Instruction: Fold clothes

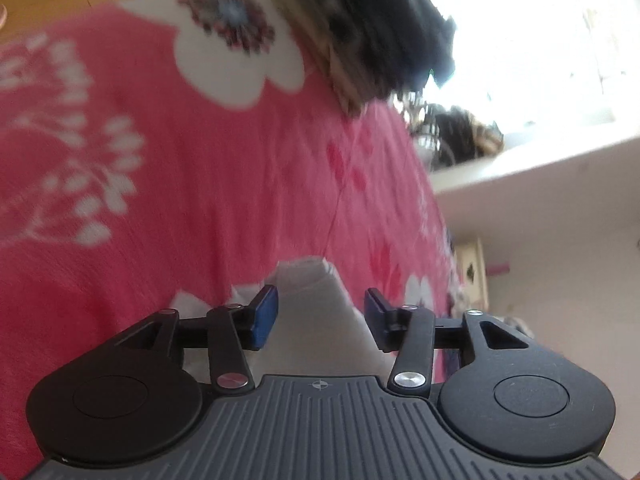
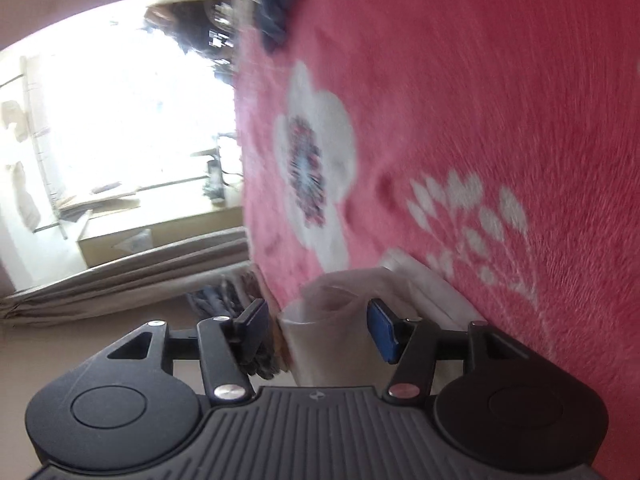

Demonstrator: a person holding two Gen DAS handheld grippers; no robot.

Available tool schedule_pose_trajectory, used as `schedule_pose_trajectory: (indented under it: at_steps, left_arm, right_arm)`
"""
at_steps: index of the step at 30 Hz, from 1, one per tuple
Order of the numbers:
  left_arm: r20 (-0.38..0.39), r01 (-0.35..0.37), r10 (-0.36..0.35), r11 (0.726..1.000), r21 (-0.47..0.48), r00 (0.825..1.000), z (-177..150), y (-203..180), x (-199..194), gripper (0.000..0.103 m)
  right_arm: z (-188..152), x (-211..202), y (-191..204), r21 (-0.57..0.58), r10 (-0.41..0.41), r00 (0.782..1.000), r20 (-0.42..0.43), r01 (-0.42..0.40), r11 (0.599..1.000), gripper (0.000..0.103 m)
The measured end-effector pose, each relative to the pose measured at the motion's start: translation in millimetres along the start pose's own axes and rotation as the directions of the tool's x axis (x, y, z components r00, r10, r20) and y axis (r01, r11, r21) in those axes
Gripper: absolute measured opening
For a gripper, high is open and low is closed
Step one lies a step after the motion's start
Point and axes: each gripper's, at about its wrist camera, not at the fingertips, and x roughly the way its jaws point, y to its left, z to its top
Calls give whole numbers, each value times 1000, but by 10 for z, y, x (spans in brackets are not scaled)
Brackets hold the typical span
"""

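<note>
1. The pink fleece bed cover with white flower prints [image 1: 208, 184] fills most of both my views, tilted steeply because I have both wrists rolled onto their sides; a dark heap of clothes with a brown-patterned piece [image 1: 372, 40] lies at its far end, blurred.
2. The pale white cloth garment [image 1: 320, 320] sits right in front of both cameras, its edge lying on the cover; in the right view it looks bunched and folded over itself [image 2: 340, 320]; how far its folding has got I cannot judge, since most of it is hidden.
3. My left tool [image 1: 320, 316] stands with its blue pads wide apart, cloth between them but not pinched; my right tool [image 2: 320, 324] is likewise spread, straddling the bunched edge without clamping it.
4. Risks as I judge them: with both tools unclamped the cloth could slide off or slump; closing on a bunched part might catch several layers, or the fleece beneath, and pull the fold crooked; the motion blur and glare from the bright window [image 2: 120, 120] make aiming unreliable.
</note>
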Motion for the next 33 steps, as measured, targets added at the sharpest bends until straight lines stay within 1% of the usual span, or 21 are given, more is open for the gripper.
schedule_pose_trajectory:
  at_steps: [1,4,5,6,7,8,9,10,11,12,13,15,17,19,20,22,25,27,29,31,33]
  left_arm:
    - [25,3,-3,1000,-1,1000,10,-8,-59,48]
    - [123,1,-9,998,67,992,-2,-143,-313,48]
    - [140,-11,-5,993,116,990,-31,-219,-378,48]
    - [147,-24,-2,984,179,989,-84,-314,-425,48]
    - [142,-46,8,962,268,990,-172,-437,-440,48]
    - [138,-68,20,932,356,990,-262,-561,-452,48]
    - [131,-101,44,877,469,990,-395,-691,-426,48]
    - [127,-136,75,797,588,989,-580,-818,-358,48]
    - [127,-165,106,700,695,986,-766,-943,-287,48]
    - [123,-174,126,599,782,984,-954,-1022,-188,48]
    - [106,-165,139,541,824,985,-1070,-1048,-76,48]
    - [77,-142,168,421,896,983,-1297,-1097,150,48]
    - [86,-160,198,395,905,976,-1329,-1045,382,47]
    - [130,-217,236,392,894,963,-1250,-970,587,46]
    - [141,-235,250,400,886,958,-1188,-922,672,46]
    - [153,-259,272,414,873,950,-1081,-844,782,46]
    - [165,-285,294,433,855,942,-980,-761,867,46]
    - [173,-294,294,440,849,940,-953,-756,852,46]
    - [183,-302,292,445,843,939,-937,-757,824,46]
    - [191,-312,296,444,840,936,-928,-737,809,47]
    - [196,-320,302,447,835,933,-907,-705,818,47]
  right_arm:
    - [-16,-69,44,-28,25,999,19,-25,999,58]
    - [-147,-250,244,-183,64,996,59,-52,982,55]
    - [-277,-174,284,-288,30,998,50,-15,958,55]
    - [-407,-99,323,-390,-5,999,44,21,921,53]
    - [-537,-23,363,-487,-40,998,41,55,872,47]
    - [-667,52,403,-579,-75,996,43,86,811,47]
    - [-797,128,442,-663,-110,993,48,114,739,43]
    - [-927,203,482,-740,-144,988,57,139,658,39]
    - [-1057,279,521,-807,-176,982,70,160,568,38]
    - [-1187,354,561,-864,-207,975,87,177,471,33]
    - [-1317,429,601,-911,-235,966,106,189,367,30]
    - [-1576,580,680,-968,-284,947,154,201,147,29]
    - [-1824,730,752,-978,-318,924,210,197,-74,24]
    - [-1747,846,641,-966,-327,909,259,238,-104,22]
    - [-1708,901,588,-959,-330,901,283,258,-118,22]
    - [-1607,941,531,-951,-327,893,309,291,-103,21]
    - [-1462,976,489,-946,-325,890,321,318,-64,19]
    - [-1409,973,496,-946,-323,892,318,323,-38,19]
    - [-1422,880,592,-953,-276,915,294,302,-14,20]
    - [-1366,778,672,-956,-236,931,279,292,22,20]
    - [-1148,780,627,-944,-264,918,295,323,68,19]
